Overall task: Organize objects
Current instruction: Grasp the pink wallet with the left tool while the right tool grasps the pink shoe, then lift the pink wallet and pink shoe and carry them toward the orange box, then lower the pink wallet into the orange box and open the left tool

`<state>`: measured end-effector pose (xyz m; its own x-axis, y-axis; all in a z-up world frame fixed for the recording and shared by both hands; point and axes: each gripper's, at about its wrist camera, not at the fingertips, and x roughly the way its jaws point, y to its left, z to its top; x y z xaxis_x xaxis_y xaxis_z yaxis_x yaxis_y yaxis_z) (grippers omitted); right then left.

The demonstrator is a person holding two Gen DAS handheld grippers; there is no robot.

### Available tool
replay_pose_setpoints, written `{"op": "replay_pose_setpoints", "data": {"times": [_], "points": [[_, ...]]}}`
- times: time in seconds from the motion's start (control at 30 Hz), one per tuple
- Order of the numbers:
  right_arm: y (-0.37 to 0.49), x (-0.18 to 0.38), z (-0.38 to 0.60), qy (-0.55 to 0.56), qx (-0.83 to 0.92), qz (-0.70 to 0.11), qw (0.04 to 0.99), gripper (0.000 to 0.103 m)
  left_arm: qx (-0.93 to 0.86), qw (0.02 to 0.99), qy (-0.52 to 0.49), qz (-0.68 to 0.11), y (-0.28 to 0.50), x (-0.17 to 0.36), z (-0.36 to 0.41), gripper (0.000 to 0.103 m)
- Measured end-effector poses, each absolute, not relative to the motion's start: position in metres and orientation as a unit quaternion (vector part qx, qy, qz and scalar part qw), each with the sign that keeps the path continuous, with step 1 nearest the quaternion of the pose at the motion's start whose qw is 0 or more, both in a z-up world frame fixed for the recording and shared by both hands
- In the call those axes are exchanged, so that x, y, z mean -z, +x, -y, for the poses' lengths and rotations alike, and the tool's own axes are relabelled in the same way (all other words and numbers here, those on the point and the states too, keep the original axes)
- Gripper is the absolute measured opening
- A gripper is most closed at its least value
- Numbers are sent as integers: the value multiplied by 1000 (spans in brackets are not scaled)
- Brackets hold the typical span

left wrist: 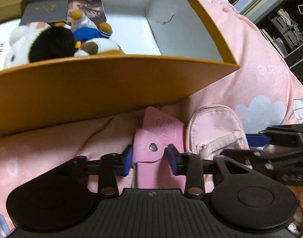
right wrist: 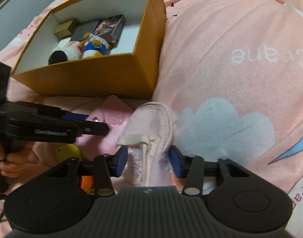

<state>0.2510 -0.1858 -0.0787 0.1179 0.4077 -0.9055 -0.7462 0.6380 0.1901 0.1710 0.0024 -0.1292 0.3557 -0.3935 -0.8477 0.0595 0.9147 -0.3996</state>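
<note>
Wallet lies on the bedspread just below the box; my left gripper pinches it beside the snap. Stiff, light, probably slick. My right gripper straddles the soft pouch, pads touching; it'll sag, so grip mid-body.

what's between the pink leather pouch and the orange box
Nothing but rumpled pink bedsheet. The left wrist view shows the pink leather pouch with its top corner reaching the orange box wall's lower edge; whether they touch is unclear.
</note>
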Motion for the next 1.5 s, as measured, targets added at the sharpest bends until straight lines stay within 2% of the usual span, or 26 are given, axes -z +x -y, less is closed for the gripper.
{"op": "replay_pose_setpoints", "data": {"times": [0.07,0.23,0.63,1.03,1.2,1.5], "points": [[251,82,185,-165,-393,-529,733,30,135,814,-153,-544,164,125,-3,36],[245,75,189,-162,-403,-516,738,21,123,830,-133,-527,143,112,5,35],[235,15,202,-143,-439,-454,762,21,104,871,-147,-458,114,43,-10,35],[255,-60,186,-109,-467,-352,804,20,88,898,-202,-380,155,-26,-40,35],[284,-66,161,-101,-457,-336,817,20,62,897,-221,-377,204,-19,-47,35],[322,-50,114,-124,-438,-331,826,20,28,883,-221,-414,280,28,-40,35]]}}
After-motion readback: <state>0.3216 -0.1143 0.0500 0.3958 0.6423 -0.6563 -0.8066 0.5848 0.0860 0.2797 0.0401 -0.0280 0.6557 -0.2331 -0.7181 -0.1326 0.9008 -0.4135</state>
